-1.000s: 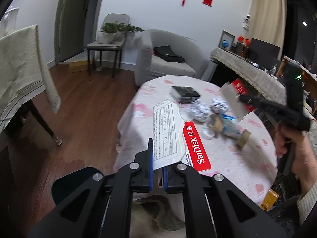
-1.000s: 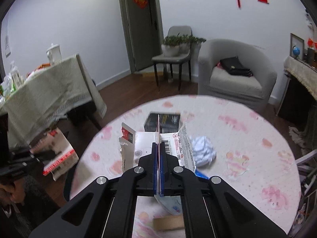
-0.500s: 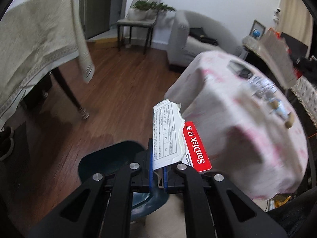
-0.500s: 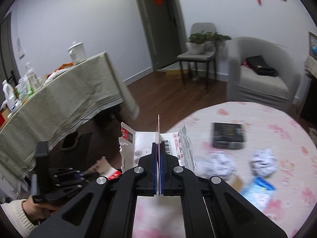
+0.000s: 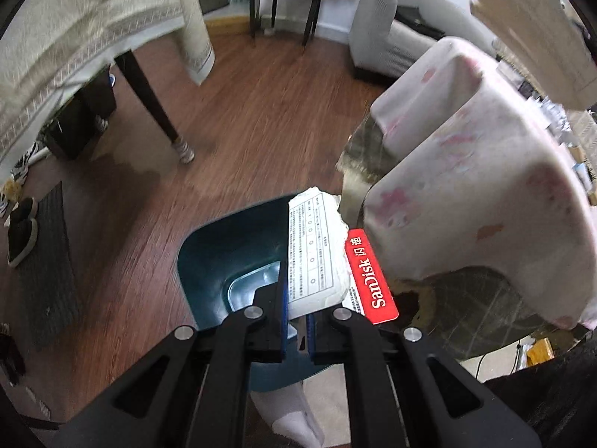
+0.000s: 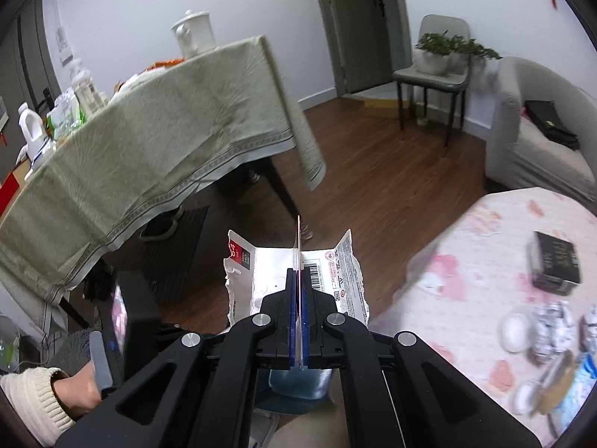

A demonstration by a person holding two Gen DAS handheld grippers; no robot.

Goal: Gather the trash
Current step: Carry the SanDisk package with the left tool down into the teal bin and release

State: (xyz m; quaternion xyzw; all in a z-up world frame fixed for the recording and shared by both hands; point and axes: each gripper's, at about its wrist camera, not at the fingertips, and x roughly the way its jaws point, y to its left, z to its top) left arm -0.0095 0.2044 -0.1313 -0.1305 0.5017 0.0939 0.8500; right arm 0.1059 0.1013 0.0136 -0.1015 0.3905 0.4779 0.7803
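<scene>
My left gripper (image 5: 296,298) is shut on a torn piece of white and red SanDisk packaging (image 5: 317,261), held right over a dark teal trash bin (image 5: 220,257) that stands on the wood floor. My right gripper (image 6: 299,280) is shut on another torn piece of card packaging (image 6: 339,272), which stands up between its jaws. A blue-green bin rim (image 6: 298,384) shows just below the right gripper. The hand in a cream sleeve (image 6: 33,399) holding the left gripper body (image 6: 127,321) appears at lower left of the right wrist view.
A round table with a pink-patterned cloth (image 6: 485,261) carries crumpled foil balls (image 6: 552,324), a black box (image 6: 556,261) and other scraps. A cloth-draped dining table (image 6: 149,142), a grey armchair (image 6: 541,138), a chair with plants (image 6: 440,59) and slippers (image 5: 22,231) surround the wood floor.
Both grippers swung away from the round table toward the floor. The left one dropped over the teal bin with its packaging; the right one followed to the left, still gripping its card.
</scene>
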